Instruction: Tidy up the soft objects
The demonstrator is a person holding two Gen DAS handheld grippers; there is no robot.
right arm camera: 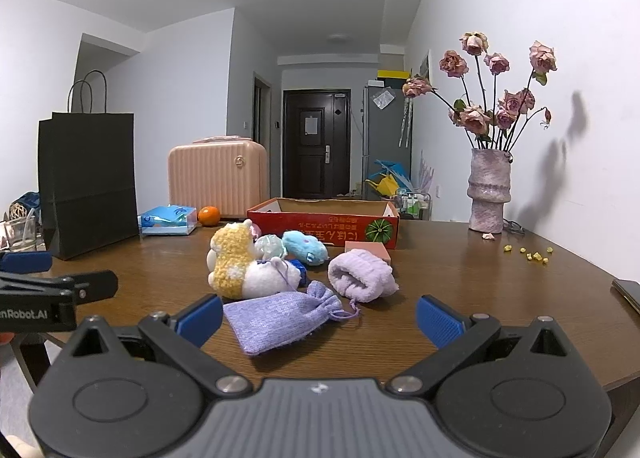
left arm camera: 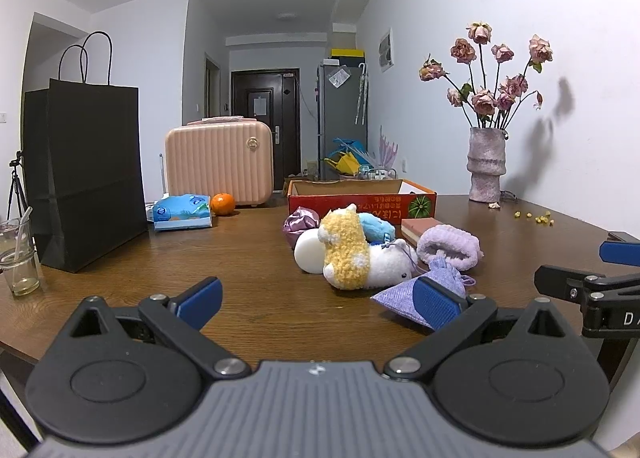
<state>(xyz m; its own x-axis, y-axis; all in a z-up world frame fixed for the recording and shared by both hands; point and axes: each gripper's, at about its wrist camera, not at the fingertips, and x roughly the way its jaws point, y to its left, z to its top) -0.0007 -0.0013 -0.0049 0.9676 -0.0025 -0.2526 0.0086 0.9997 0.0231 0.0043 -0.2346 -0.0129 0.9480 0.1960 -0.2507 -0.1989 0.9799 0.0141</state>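
Left gripper [left arm camera: 318, 304]: black linkage arms, round black pivot housings, silver screws, ribbed grey body, blue ribbed finger pads [left arm camera: 434, 304]. Right gripper [right arm camera: 319, 320]: same build, blue pads [right arm camera: 438, 320]. White lettering on black side bars, partly cut off; "nRobot.AI" legible.

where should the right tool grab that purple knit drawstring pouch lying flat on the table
Probably the gathered neck of the flat purple knit drawstring pouch, coming from above with the open right tool. The neck bunches up off the brown wooden table, while the body lies flat, giving little to pinch.
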